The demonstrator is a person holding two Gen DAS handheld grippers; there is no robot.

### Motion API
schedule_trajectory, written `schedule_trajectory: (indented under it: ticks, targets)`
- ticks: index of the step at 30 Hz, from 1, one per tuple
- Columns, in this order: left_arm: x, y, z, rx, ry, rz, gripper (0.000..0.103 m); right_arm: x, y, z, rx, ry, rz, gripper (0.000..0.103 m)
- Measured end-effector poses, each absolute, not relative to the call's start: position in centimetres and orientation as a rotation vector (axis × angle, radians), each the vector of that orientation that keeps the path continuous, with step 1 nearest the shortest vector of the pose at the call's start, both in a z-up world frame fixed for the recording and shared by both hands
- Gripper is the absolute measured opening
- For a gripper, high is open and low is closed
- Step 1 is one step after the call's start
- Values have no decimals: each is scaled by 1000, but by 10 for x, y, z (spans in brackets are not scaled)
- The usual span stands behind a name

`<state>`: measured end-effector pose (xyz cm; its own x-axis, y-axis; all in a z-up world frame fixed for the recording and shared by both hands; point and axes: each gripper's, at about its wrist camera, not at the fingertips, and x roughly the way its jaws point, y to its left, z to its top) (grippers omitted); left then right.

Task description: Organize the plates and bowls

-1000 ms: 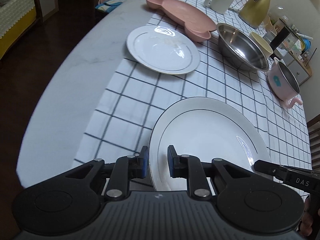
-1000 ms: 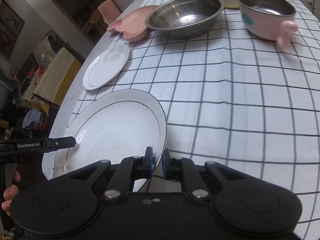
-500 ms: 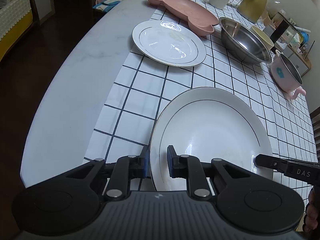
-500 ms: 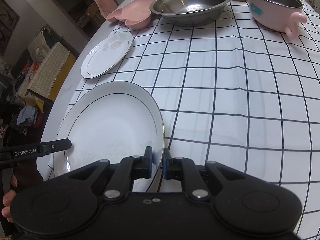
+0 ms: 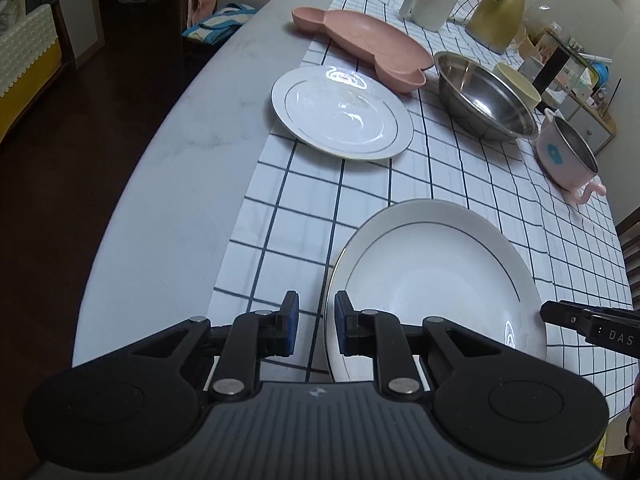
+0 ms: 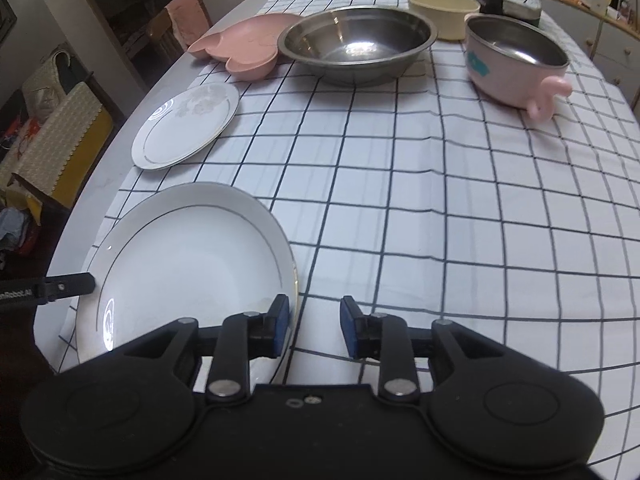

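A large white plate with a thin dark ring [image 5: 432,280] [image 6: 188,264] lies on the checked cloth at the near end of the table. My left gripper [image 5: 316,324] straddles its left rim. The rim sits against the right pad, and cloth shows between the rim and the left pad. My right gripper [image 6: 314,322] is at the plate's right rim and its jaws are opening. The rim stands just beside the left pad and the right pad is well clear. Each gripper's fingertip shows at the edge of the other view.
Farther back lie a smaller white plate [image 5: 340,112] [image 6: 188,124], a pink shaped dish [image 5: 368,46], a steel bowl [image 5: 484,100], a cream bowl [image 6: 444,12] and a pink handled pot [image 6: 516,64]. A white jug [image 5: 428,4] and a gold kettle [image 5: 500,16] stand behind. The table edge curves close on the left.
The right jaws, shut on the plate's rim before, have spread apart. The plate has settled flatter on the cloth, and its rim has shifted from the left gripper's left pad toward the right pad.
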<state>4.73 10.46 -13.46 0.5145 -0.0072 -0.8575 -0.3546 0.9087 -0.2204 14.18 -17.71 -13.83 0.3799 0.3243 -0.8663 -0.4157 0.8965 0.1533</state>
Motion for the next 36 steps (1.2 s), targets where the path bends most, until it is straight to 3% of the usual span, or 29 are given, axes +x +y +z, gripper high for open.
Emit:
schedule_trajectory:
  ticks: [8,13,15,23,33,36]
  targets:
    - [49,106,-116,-339,970,184,19,138,-176,-114,-121,1011,422,44]
    - [47,110,-101,-318,927,176,34,134,-167,-95,-147,959,414,53]
    - [46,113,-96,-305,907,181,46,132,-163,-88,-152,935,414,57]
    - [46,120,-76,-268,855,195,50,129,-145,-65,-182,856,413,70]
    - [57,120,-56,-217,782,219,75,129,-126,-45,-233,773,410,87]
    - [68,123,-55,-221,777,237,77,132,-120,-42,-248,750,419,93]
